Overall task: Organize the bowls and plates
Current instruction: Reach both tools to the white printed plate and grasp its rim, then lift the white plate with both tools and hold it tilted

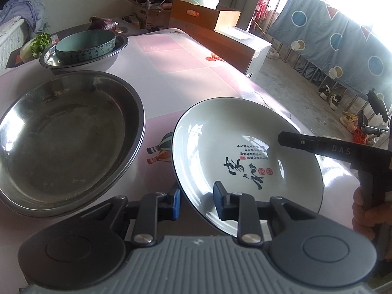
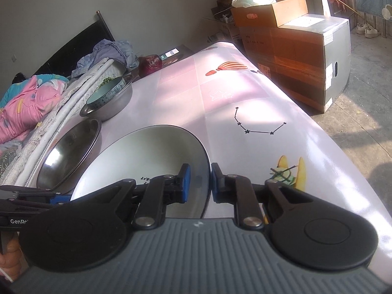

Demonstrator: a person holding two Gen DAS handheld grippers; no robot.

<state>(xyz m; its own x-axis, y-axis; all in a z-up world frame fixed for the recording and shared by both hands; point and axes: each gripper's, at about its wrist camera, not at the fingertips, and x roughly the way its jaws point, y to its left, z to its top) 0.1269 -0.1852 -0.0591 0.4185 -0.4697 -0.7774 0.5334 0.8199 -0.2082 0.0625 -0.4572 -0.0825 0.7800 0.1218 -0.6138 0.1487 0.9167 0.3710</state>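
White plate (image 1: 247, 156) tilted, both grippers' jaws clamping opposite rims.

"DAS" on the right tongs' arm (image 1: 343, 150), "GenRo…" cut off on the left tongs' arm (image 2: 19, 221)

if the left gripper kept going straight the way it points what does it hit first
The left gripper already straddles the near rim of the white ceramic plate, so that plate comes first, probably its inner face. Depth is hard to judge here.

Upper frame: stacked cardboard boxes (image 1: 235, 39) beside the tabletop (image 1: 186, 68), a purple cabbage (image 2: 150, 64) at its far edge; pink bedding (image 2: 27, 103) left, shoes (image 1: 330, 98) right.
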